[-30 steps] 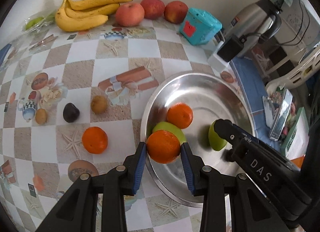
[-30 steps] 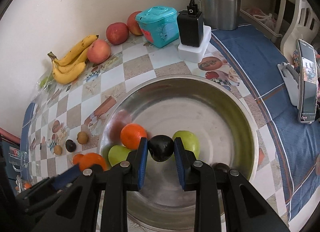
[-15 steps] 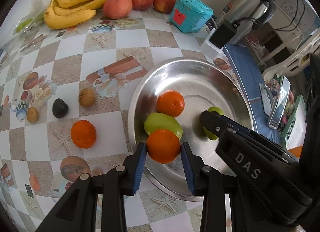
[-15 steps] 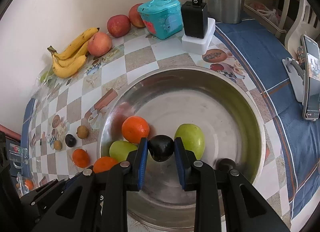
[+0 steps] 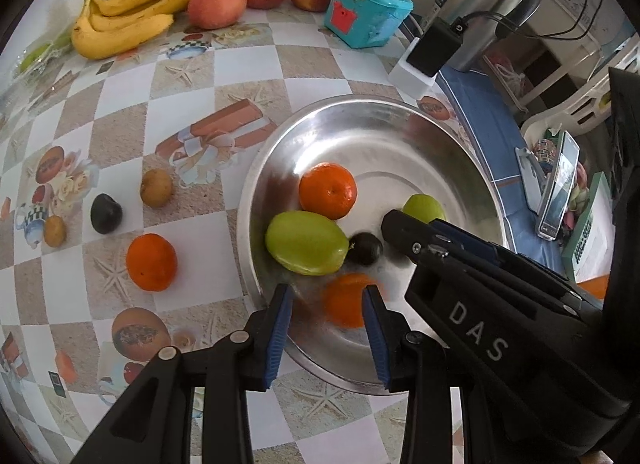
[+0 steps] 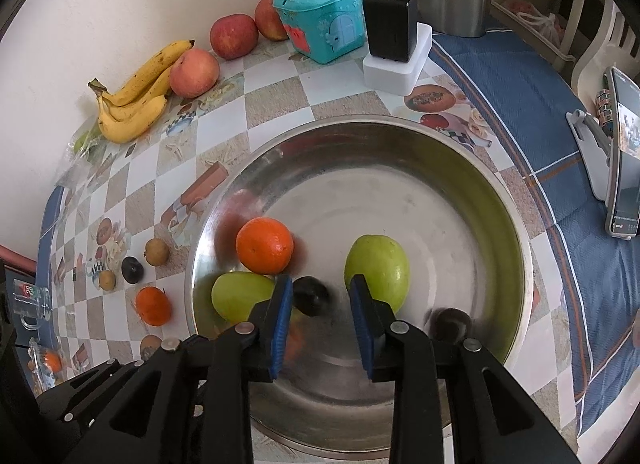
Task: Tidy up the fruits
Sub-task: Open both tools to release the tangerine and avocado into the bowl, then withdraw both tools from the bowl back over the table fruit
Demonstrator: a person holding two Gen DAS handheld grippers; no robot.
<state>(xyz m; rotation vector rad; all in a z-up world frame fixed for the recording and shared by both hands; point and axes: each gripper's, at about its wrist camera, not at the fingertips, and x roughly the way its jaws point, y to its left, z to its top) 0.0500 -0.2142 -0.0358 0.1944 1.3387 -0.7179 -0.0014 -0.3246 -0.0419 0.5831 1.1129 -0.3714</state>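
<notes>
A steel bowl (image 5: 360,104) (image 6: 360,120) holds an orange (image 5: 328,190) (image 6: 265,245), a long green fruit (image 5: 306,242) (image 6: 240,293) and a green apple (image 5: 424,206) (image 6: 378,268). My left gripper (image 5: 328,304) hangs over the bowl's near edge with its jaws opening. A blurred orange (image 5: 348,300) lies loose between them, clear of the left pad. My right gripper (image 6: 320,292) is over the bowl's floor, jaws opening too. A blurred dark plum (image 6: 312,296) (image 5: 364,248) lies free between its pads.
On the checked tablecloth left of the bowl lie an orange (image 5: 151,262), a dark plum (image 5: 105,213) and two small brown fruits (image 5: 156,193). Bananas (image 5: 128,16), apples (image 5: 217,3) and a teal box (image 5: 366,10) line the wall. A phone on a stand (image 6: 622,152) is at the right.
Both grippers have let go. The orange left the left pads and the plum left the right pads; both now show blurred in the bowl. The left view shifted slightly.
</notes>
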